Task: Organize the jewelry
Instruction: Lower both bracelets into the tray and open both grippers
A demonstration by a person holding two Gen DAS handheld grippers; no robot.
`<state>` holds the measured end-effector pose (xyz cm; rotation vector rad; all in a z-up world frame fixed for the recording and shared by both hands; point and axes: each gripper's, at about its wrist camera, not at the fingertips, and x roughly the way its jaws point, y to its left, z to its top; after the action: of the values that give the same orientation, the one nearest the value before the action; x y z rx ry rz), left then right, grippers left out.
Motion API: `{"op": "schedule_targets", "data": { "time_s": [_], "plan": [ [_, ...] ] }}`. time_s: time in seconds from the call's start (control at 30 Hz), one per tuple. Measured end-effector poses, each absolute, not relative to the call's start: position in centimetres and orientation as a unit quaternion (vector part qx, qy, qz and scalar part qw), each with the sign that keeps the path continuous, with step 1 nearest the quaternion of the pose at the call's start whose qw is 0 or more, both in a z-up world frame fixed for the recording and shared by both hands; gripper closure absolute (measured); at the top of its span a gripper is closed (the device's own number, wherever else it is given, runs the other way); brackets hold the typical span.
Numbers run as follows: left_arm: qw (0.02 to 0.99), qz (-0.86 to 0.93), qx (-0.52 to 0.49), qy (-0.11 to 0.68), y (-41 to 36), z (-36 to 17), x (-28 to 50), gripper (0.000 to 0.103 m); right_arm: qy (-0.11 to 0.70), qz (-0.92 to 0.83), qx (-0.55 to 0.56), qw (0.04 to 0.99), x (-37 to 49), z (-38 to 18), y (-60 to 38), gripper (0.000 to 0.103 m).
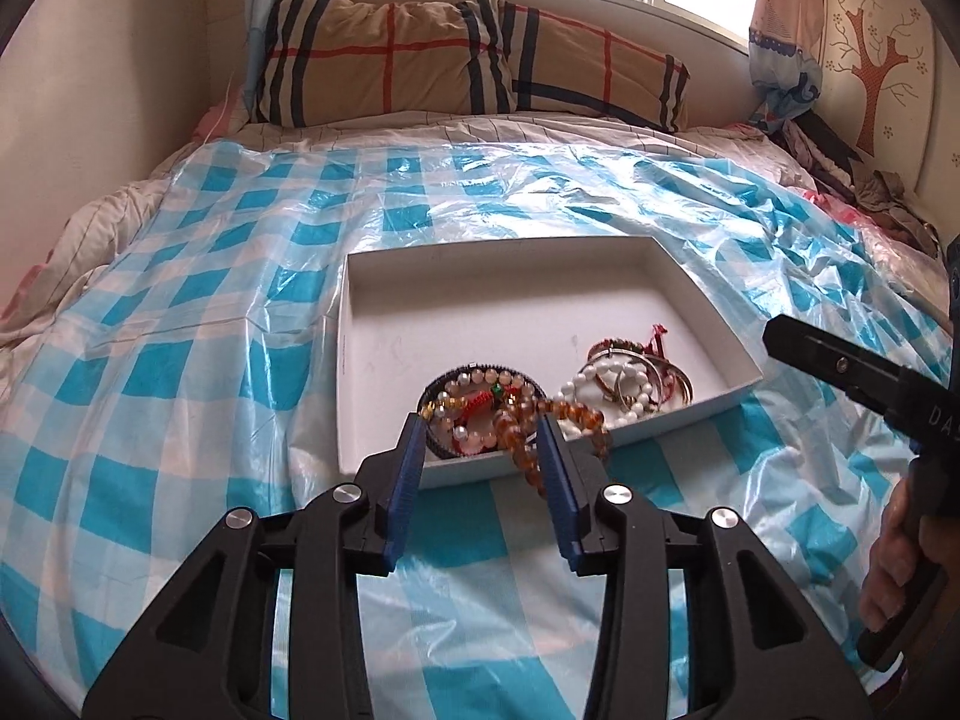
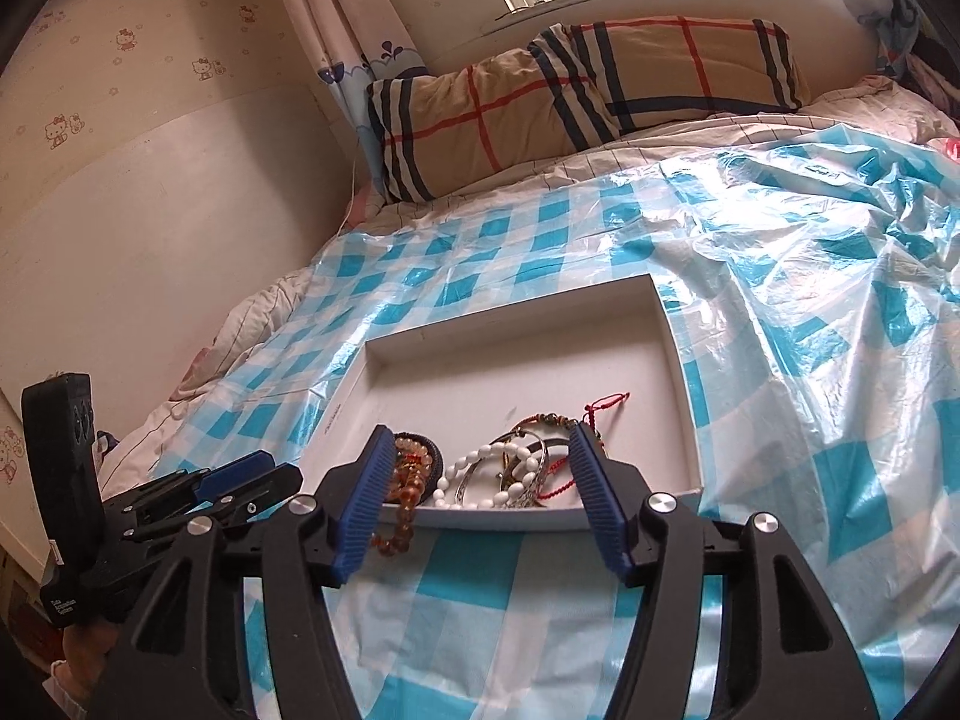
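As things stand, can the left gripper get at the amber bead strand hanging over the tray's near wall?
Probably yes. The left gripper is open, and the amber bead strand drapes over the white tray wall right beside its fingertips, nothing between them. The right gripper stands off to the side.

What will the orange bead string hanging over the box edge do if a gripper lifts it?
The amber bead strand already droops over the white box rim, so it is probably floppy and would dangle. Its glossy round beads may slip between the pads.
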<state>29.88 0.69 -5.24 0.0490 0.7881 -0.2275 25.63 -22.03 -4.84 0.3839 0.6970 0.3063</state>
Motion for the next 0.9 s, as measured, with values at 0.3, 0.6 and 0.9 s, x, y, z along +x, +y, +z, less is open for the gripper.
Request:
{"op": "schedule_targets", "data": {
  "time_s": [0.3,0.6,0.9],
  "plan": [
    [0.878,-0.107,0.080,0.460,-1.7,-9.4,29.2,0.064,0.348,0.164,0.175,0.907,21.3,-4.0,-21.4,0.037],
    [0.913,-0.094,0.055,0.393,-2.5,-6.7,31.4,0.064,0.337,0.159,0.196,0.907,21.3,-3.9,-22.8,0.037],
    [0.893,-0.063,0.084,0.437,-0.4,-7.7,31.7,0.064,0.329,0.164,0.202,0.908,20.6,-3.2,-23.3,0.035]
  ]
}}
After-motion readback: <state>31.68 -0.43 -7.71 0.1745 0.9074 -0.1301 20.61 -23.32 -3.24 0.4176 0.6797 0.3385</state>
